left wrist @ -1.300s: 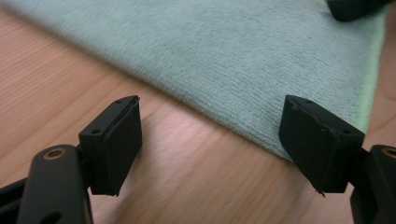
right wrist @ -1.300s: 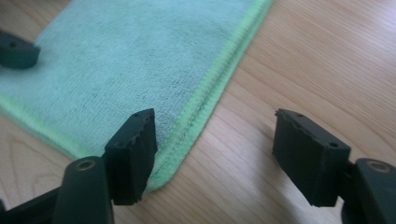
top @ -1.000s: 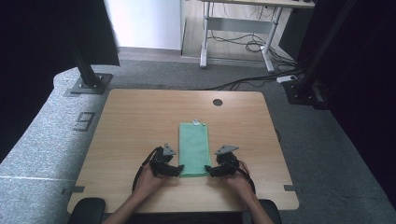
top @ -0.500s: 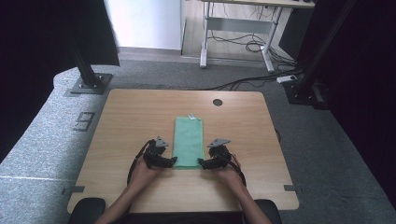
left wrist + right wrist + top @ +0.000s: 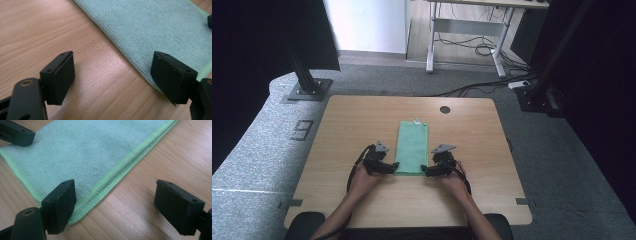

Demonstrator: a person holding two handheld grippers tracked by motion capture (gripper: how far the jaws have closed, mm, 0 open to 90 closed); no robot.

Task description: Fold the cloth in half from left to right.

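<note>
The left gripper [image 5: 392,167] is wide open and holds nothing, at the near left corner of the green cloth [image 5: 413,147] lying flat on the table [image 5: 347,120]. The right gripper [image 5: 426,171] is wide open too, at the near right corner

Light wooden table [image 5: 347,130] with rounded corners and a round cable hole [image 5: 445,109] near the far edge. Folded green cloth [image 5: 413,146] lying flat, lengthwise, just nearer than that hole, with a white tag [image 5: 417,121] at its far end.
</note>
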